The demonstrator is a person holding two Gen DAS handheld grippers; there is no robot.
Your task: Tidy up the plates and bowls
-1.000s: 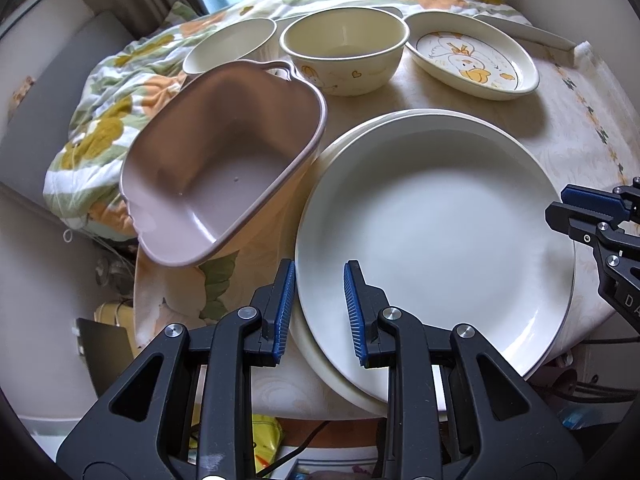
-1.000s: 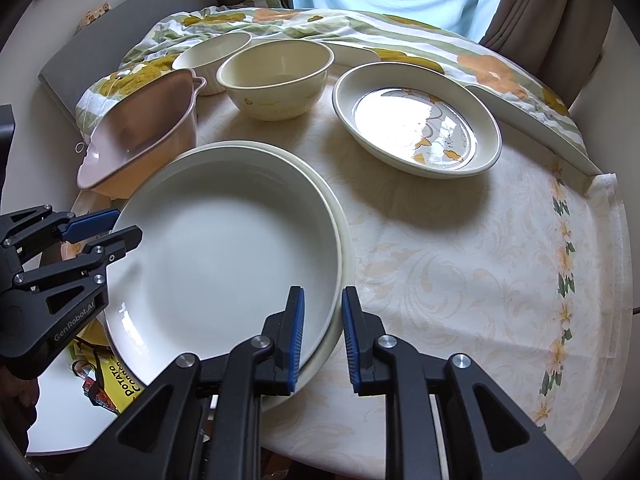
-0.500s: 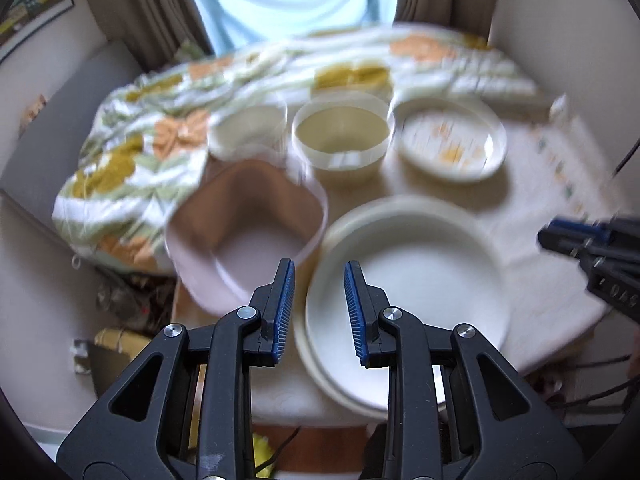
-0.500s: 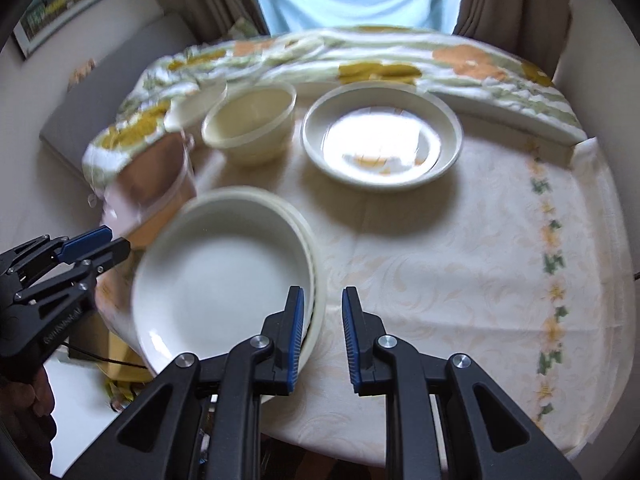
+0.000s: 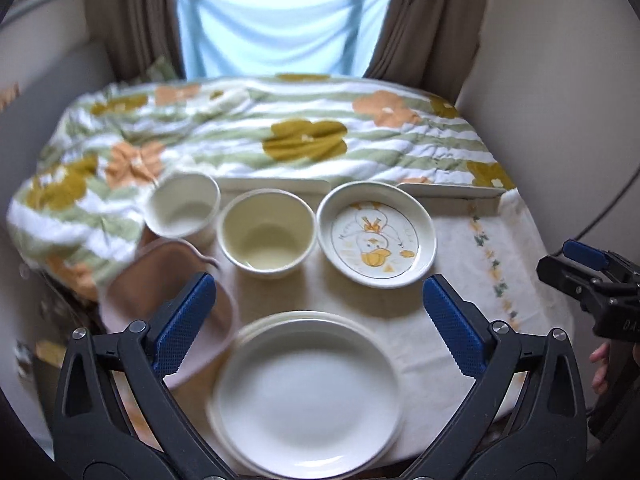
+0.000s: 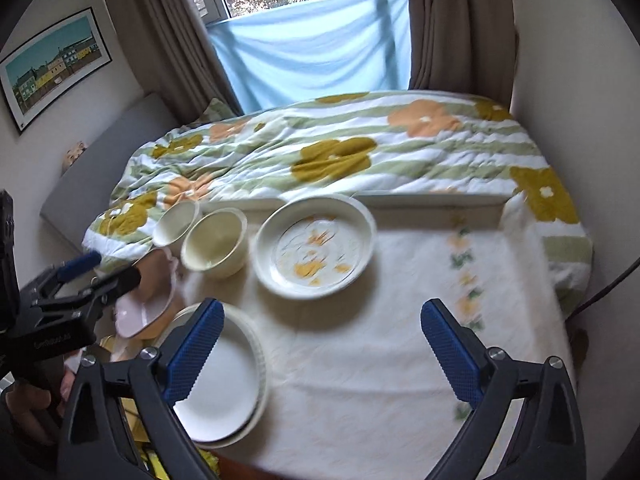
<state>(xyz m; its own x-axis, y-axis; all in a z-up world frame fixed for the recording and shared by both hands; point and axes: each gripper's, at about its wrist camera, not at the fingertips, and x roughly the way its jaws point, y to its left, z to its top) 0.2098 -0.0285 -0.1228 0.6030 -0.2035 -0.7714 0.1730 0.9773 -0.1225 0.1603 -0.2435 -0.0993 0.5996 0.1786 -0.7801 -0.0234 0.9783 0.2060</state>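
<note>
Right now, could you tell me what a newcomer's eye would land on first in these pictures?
Probably the stacked white plates at the table's near edge, framed by the wide-open left tongs. Behind them sits the duck-patterned dish beside a cream bowl, with a bright flowered quilt heaped across the far side.

Left wrist view: looking steeply down from above the table's near edge, stacked white plates (image 5: 308,396) closest below. Right wrist view: similar downward tilt, set further right. Shared: plates (image 6: 216,376), duck dish (image 5: 376,236), floral quilt (image 6: 340,152).
</note>
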